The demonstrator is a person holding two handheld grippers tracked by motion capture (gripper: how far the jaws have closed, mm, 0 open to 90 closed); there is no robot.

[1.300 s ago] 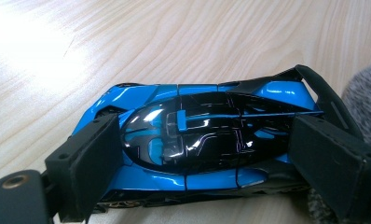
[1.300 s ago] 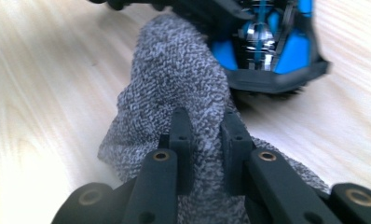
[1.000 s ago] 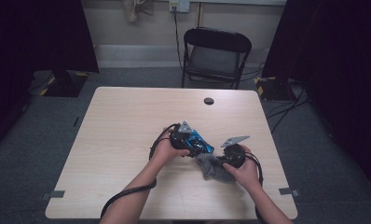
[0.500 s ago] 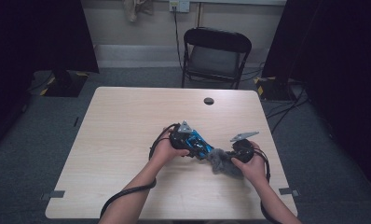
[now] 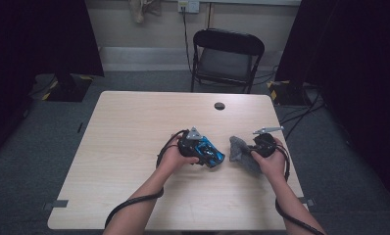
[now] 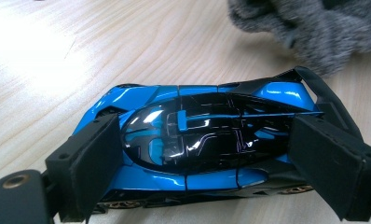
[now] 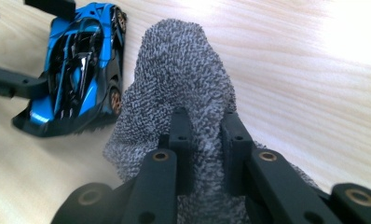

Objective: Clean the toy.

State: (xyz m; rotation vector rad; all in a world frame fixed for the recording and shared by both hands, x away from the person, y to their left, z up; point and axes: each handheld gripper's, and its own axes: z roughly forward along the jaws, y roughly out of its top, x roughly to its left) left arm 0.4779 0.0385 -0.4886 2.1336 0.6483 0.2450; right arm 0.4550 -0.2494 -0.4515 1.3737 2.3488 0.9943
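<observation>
Grey cloth (image 7: 183,84) is clenched in my right tongs (image 7: 206,140), left tongs (image 6: 202,154) grasp the blue car (image 6: 197,135) mid-frame; next I wipe its body.

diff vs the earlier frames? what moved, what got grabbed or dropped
The right tongs, shut on the grey cloth, carried it rightward off the blue toy car; a strip of table now shows between cloth and car. Nothing was newly taken or let go. Unchanged: the left tongs hold the car by its sides in the same spot.
</observation>
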